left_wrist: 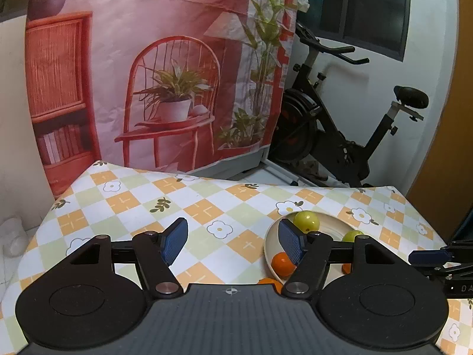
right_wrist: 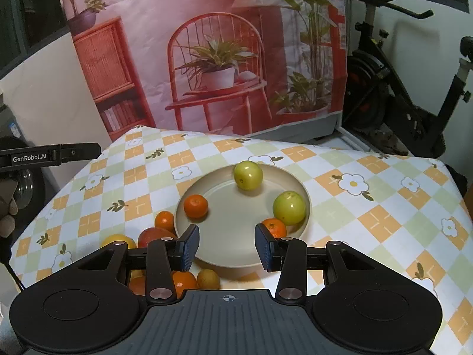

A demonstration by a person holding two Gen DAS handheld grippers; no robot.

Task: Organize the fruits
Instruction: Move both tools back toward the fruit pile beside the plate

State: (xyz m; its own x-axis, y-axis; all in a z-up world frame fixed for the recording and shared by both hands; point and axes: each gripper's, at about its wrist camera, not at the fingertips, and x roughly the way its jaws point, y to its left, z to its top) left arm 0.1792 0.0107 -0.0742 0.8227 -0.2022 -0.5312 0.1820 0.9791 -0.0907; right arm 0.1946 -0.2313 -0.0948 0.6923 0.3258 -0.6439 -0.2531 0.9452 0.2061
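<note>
A beige plate [right_wrist: 236, 222] sits on the checked tablecloth. It holds two green apples [right_wrist: 248, 175] [right_wrist: 289, 207] and two oranges [right_wrist: 195, 206] [right_wrist: 275, 227]. Left of and in front of the plate lie an orange [right_wrist: 164, 221], a red fruit [right_wrist: 153, 236], a yellow fruit [right_wrist: 118, 240], another orange [right_wrist: 184, 282] and a small brownish fruit [right_wrist: 208, 278]. My right gripper [right_wrist: 227, 233] hovers over the plate's near rim, jaws apart, empty. My left gripper [left_wrist: 232, 230] stands open and empty left of the plate [left_wrist: 331, 222], its right finger in front of an orange [left_wrist: 282, 263].
A printed backdrop [right_wrist: 221, 59] hangs behind the table. An exercise bike [left_wrist: 340, 124] stands at the back right. The tablecloth [left_wrist: 142, 195] stretches bare to the left of the plate. The table's right edge [right_wrist: 455, 177] drops off near the bike.
</note>
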